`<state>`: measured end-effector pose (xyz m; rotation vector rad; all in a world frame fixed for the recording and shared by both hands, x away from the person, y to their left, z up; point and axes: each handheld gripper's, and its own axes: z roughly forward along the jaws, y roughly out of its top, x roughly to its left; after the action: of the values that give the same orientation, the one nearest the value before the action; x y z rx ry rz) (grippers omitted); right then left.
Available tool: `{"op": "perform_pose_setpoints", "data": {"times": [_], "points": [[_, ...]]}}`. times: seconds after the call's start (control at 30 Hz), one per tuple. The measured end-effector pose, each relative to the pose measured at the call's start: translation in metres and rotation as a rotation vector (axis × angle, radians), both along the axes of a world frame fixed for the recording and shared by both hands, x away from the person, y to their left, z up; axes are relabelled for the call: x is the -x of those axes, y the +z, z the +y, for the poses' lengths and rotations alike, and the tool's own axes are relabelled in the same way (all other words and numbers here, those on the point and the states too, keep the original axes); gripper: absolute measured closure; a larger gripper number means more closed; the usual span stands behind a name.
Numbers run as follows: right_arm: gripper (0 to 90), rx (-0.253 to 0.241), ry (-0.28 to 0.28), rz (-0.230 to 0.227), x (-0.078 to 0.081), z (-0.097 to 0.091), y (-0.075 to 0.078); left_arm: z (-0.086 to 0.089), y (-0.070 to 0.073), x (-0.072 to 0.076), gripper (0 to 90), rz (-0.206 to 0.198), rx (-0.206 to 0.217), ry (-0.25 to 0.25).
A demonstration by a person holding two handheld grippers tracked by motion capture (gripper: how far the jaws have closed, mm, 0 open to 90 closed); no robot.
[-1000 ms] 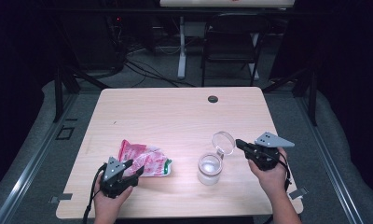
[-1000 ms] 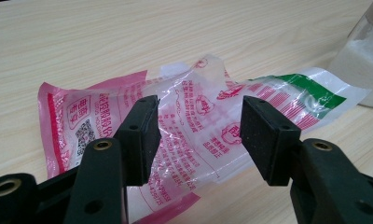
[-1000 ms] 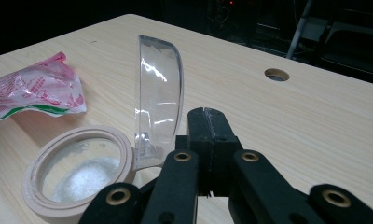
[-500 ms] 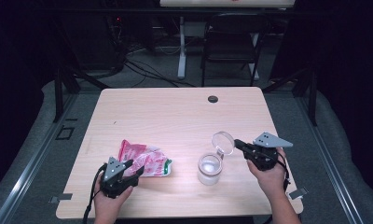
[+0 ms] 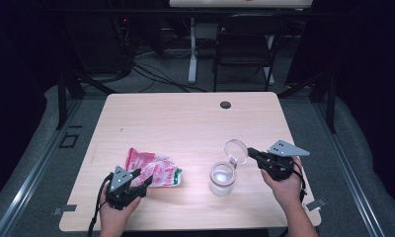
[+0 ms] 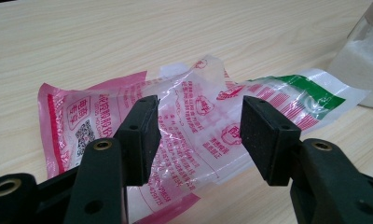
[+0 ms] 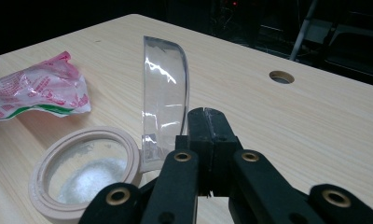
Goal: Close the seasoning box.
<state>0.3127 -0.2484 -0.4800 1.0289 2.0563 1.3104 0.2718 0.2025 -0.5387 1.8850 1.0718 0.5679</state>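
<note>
A pink, white and green plastic bag (image 5: 156, 170) lies crumpled flat on the wooden table (image 5: 185, 123), at the front left. My left gripper (image 5: 142, 178) hovers at the bag's near edge. In the left gripper view its jaws (image 6: 198, 133) stand open, with the bag (image 6: 194, 93) lying under and beyond the pads. A glass jar (image 5: 221, 178) with white powder stands at the front right. Its clear lid (image 5: 235, 150) stands upright at the rim. My right gripper (image 5: 251, 152) is shut on the lid's edge (image 7: 166, 93), above the jar mouth (image 7: 84, 175).
A round cable hole (image 5: 225, 104) sits in the table near its far edge. Behind the table a dark folding chair (image 5: 245, 47) and a white post (image 5: 192, 49) stand among floor cables. The jar (image 6: 362, 60) is close to the bag's green end.
</note>
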Motion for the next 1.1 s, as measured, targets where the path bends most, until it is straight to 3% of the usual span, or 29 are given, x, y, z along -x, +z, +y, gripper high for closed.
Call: {"op": "perform_pose_setpoints", "data": {"times": [0.73,1.1], "points": [[90.0,0.007,0.022,-0.011,0.004,0.006,0.002,0.000,0.000,0.000,47.3,-0.002,0.000,-0.001],[89.4,0.021,0.063,-0.015,0.009,0.015,0.002,-0.001,0.000,0.000,47.3,-0.003,-0.001,-0.004]]}}
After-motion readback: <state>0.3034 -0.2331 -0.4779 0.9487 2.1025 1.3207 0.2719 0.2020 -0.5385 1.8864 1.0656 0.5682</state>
